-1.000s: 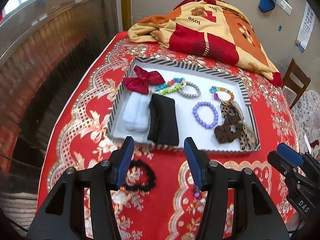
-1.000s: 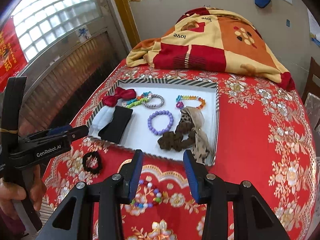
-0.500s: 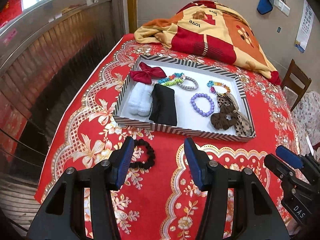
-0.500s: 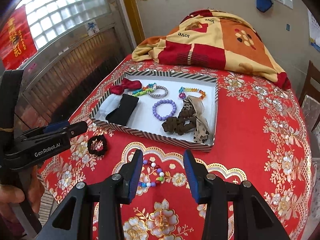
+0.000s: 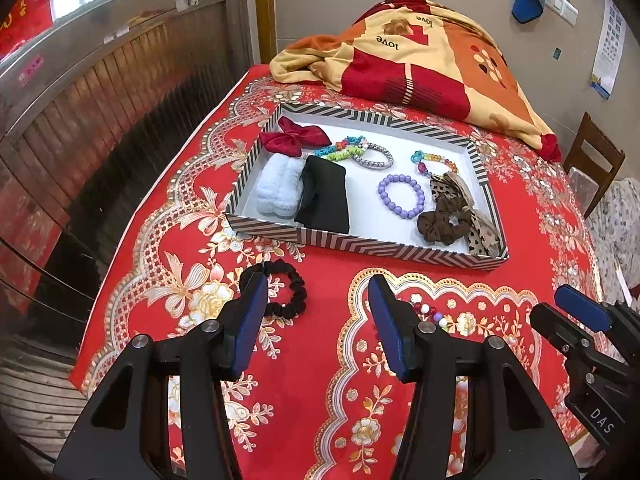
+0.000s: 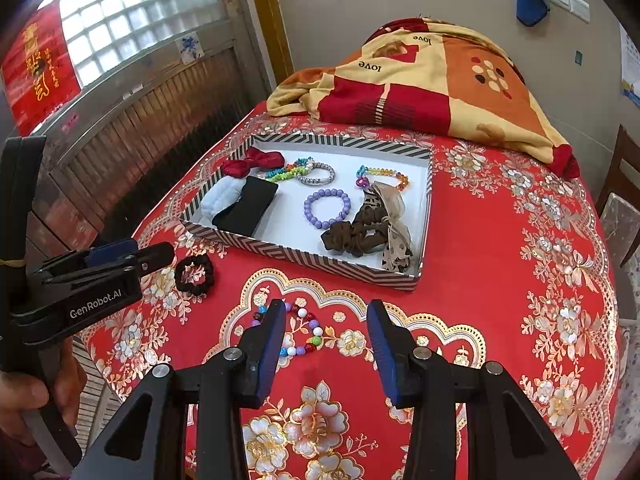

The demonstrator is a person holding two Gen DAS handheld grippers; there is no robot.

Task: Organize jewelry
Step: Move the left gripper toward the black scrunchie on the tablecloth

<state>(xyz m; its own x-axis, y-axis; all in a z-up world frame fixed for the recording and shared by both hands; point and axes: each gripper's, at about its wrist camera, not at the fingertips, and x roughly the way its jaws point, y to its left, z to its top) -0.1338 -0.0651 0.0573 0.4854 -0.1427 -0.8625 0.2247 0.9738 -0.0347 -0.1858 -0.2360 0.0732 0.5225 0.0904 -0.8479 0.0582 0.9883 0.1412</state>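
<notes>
A striped-rim white tray on the red cloth holds a red bow, white and black headbands, several bracelets including a purple one, and a brown scrunchie. A black scrunchie lies on the cloth in front of the tray, beside my left gripper's left finger. A multicoloured bead bracelet lies on the cloth partly behind my right gripper's left finger. My left gripper and right gripper are both open and empty, above the cloth.
A red floral tablecloth covers the table. A folded orange and red blanket lies at the far end behind the tray. A wooden chair stands to the right. A metal and wood railing runs along the left.
Both grippers have pulled back from the tray and risen, so the tray looks farther away and more of the cloth in front shows. Both stay open and empty.
</notes>
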